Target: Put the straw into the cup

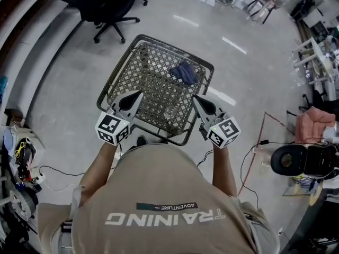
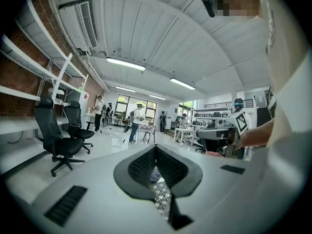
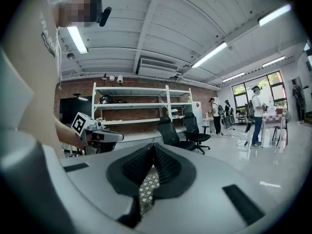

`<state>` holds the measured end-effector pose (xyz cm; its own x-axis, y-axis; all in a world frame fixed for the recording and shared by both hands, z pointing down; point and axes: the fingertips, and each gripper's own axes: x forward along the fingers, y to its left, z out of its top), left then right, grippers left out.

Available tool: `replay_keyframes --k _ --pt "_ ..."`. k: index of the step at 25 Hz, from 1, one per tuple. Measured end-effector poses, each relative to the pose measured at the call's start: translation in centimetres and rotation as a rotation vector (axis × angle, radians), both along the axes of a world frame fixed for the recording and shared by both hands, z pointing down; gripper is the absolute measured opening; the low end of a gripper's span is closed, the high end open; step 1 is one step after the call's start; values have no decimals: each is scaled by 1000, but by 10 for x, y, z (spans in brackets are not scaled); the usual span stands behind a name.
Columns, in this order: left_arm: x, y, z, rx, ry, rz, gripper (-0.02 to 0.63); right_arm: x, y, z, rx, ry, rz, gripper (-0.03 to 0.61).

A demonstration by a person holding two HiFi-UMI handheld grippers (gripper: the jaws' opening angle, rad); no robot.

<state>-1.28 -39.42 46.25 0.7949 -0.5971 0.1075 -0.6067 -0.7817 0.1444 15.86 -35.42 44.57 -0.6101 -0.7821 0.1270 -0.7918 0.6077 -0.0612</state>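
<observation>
Ceiling lights (image 2: 126, 64): gripper views only | whole mesh table (image 1: 139, 70): head view

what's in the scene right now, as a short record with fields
surface: square dark metal lattice table
on it: crumpled blue cloth
left gripper: fingers together, nothing seen between them, over the table's near side
right gripper: fingers together, nothing seen between them, over the table's near side
straw: not visible
cup: none clearly made out
background: black office chair
</observation>
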Motion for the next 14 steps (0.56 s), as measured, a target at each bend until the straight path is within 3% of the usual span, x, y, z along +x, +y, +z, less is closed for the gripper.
replay_keyframes --k 14 --pt "-16 3 6 -11 11 -48 17 1 -9 4 1 25 -19 17"
